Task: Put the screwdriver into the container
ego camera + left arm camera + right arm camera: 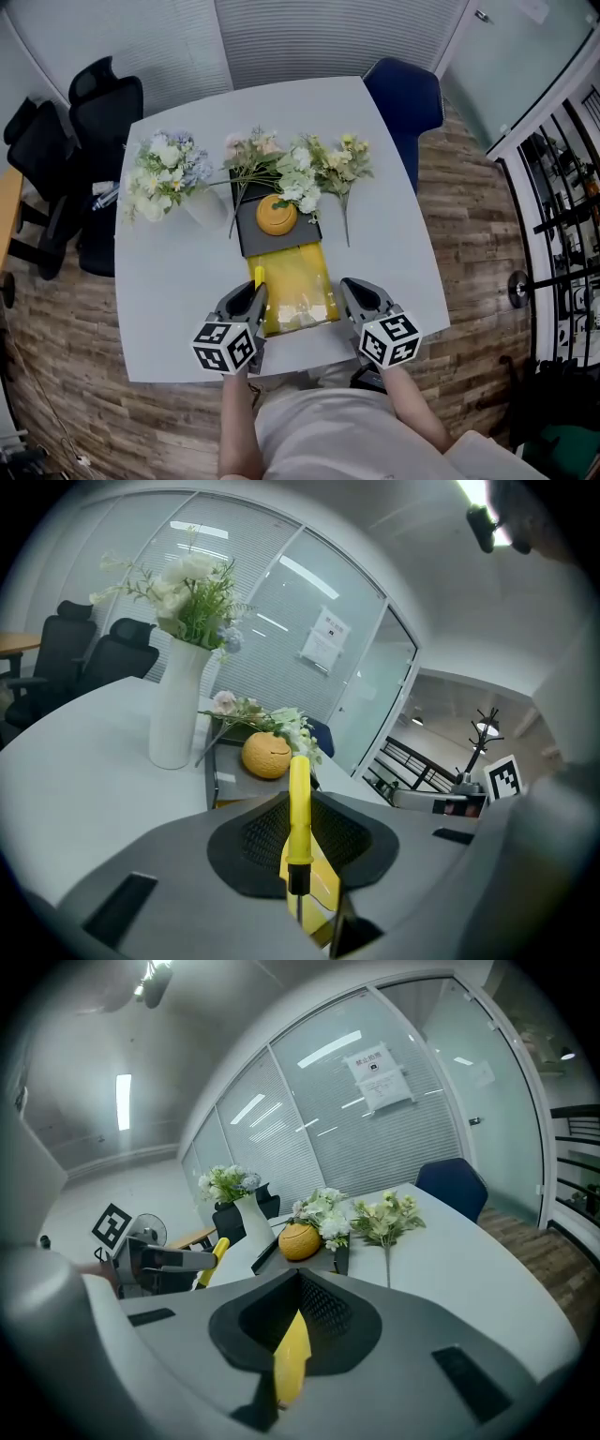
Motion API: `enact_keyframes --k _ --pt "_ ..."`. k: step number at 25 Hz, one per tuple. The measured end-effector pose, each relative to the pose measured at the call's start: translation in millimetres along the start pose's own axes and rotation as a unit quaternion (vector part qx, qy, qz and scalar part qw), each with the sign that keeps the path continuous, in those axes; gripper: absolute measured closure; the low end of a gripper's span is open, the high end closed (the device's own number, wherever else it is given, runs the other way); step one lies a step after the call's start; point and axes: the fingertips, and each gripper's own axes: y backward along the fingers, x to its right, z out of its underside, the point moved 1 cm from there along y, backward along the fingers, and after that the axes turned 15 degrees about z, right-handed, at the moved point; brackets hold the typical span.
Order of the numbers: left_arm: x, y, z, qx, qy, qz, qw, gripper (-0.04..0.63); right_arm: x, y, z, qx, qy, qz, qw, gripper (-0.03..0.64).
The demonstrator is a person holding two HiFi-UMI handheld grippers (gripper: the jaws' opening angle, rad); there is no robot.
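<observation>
Screwdriver [299,808], pinched thinly by its handle in the left tool [253,300], could have slipped free over the container [295,272], whose edge the right tool [354,296] gripped

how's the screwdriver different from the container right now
The screwdriver is a slim opaque stick; the container is a wide see-through box. The screwdriver is clamped in the left tool; the container rests on the table. Both are yellow.
</observation>
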Motion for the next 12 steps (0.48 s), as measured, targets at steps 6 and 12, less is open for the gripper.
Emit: enact_keyframes --k 6,12 --pt "1.5 -7.5 -1.8 -0.007 -0.004 -0.002 1.0 0.525 0.6 -4.4 -5.1 0.005 -0.003 -0.015 1.0 0.601" --pt "1.5 -24.2 -0.6 -0.017 -0.005 0.006 0.9998 0.525 14.6 -8.8 -1.4 0.0 -0.01 -0.006 1.0 0.601"
